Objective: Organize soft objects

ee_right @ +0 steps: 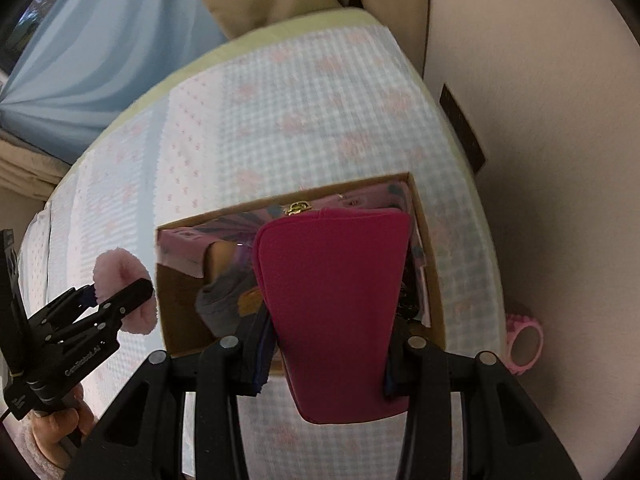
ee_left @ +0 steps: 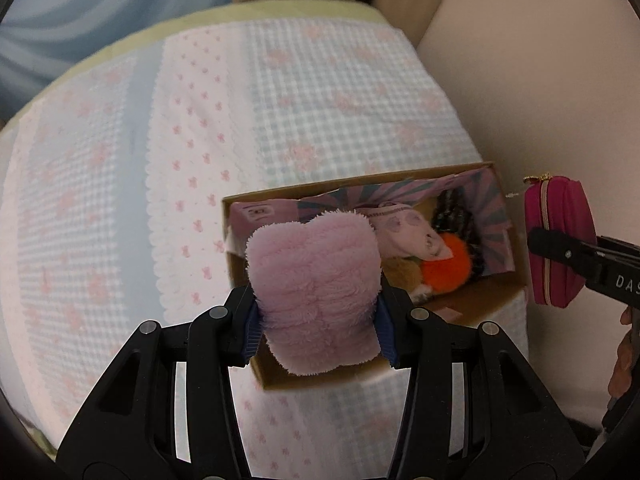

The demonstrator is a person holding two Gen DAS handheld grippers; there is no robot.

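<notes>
My left gripper [ee_left: 316,320] is shut on a fluffy pink plush [ee_left: 314,288] and holds it above the near left part of an open cardboard box [ee_left: 496,292]. The box holds an orange pompom [ee_left: 444,268], a pale pink soft toy [ee_left: 408,232] and a dark item. My right gripper [ee_right: 328,364] is shut on a magenta zip pouch [ee_right: 332,312] above the box [ee_right: 436,280]. The pouch [ee_left: 560,240] also shows in the left wrist view, to the right of the box. The left gripper [ee_right: 120,300] with the plush [ee_right: 116,272] shows in the right wrist view, left of the box.
The box sits on a bed with a blue and pink patterned cover [ee_left: 200,140]. A beige wall [ee_right: 540,160] runs along the right side. A pink ring-shaped item [ee_right: 524,344] lies by the bed's right edge. Blue curtains [ee_right: 100,60] hang at the far left.
</notes>
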